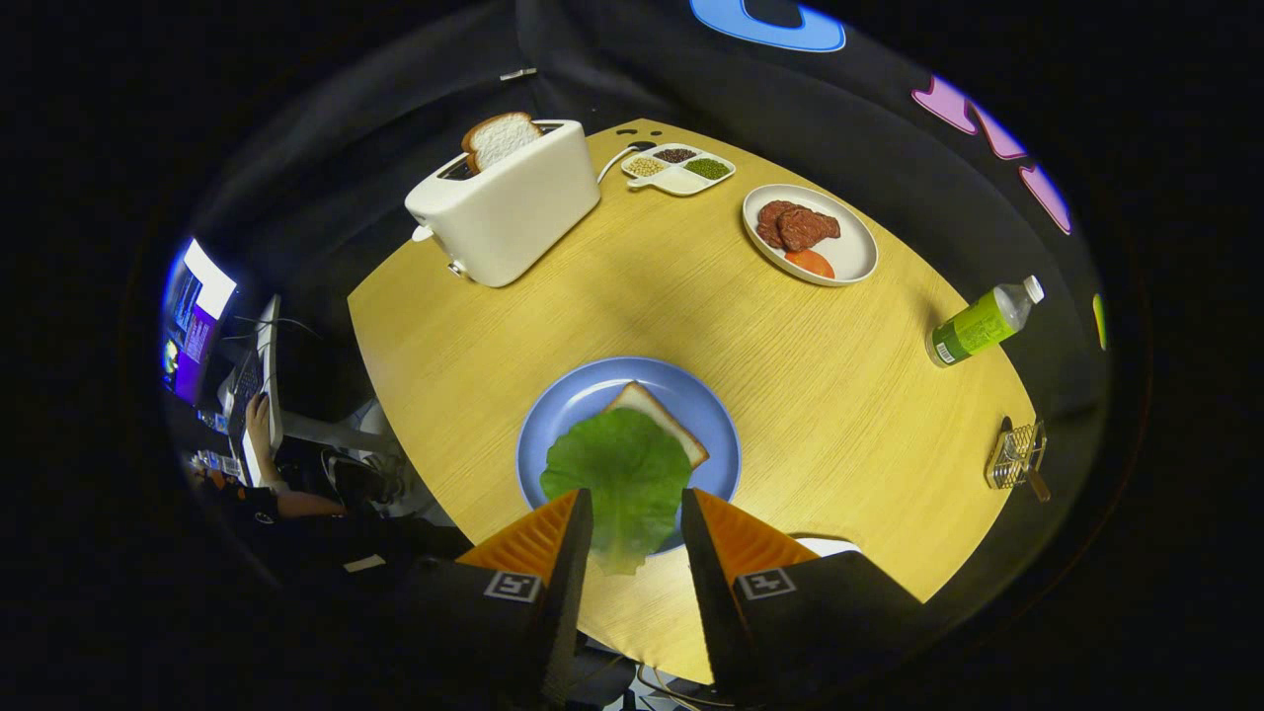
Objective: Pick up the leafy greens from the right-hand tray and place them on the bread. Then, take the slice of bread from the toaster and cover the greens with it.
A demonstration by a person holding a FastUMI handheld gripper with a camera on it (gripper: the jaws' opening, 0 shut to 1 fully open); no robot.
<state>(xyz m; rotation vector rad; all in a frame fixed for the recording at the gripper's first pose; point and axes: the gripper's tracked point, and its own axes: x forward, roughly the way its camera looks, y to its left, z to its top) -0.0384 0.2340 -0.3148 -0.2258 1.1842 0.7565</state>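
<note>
A green lettuce leaf [617, 472] lies on a slice of bread [664, 418] on a blue plate [592, 395] just ahead of my fingers. The leaf's near end hangs over the plate's rim and reaches into the gap between the fingers. My gripper [637, 513] is open above the plate's near edge, and neither finger presses on the leaf. Beyond the plate, at the far left of the table, a white toaster [509, 207] holds a second slice of bread [499, 138] standing up out of its slot.
A white plate [849, 259] with meat patties and a tomato slice sits far right. A small divided dish [679, 168] of seeds is beside the toaster. A green bottle [983, 321] lies near the right edge, a wire rack [1015, 456] nearer. A person sits at the left below the table.
</note>
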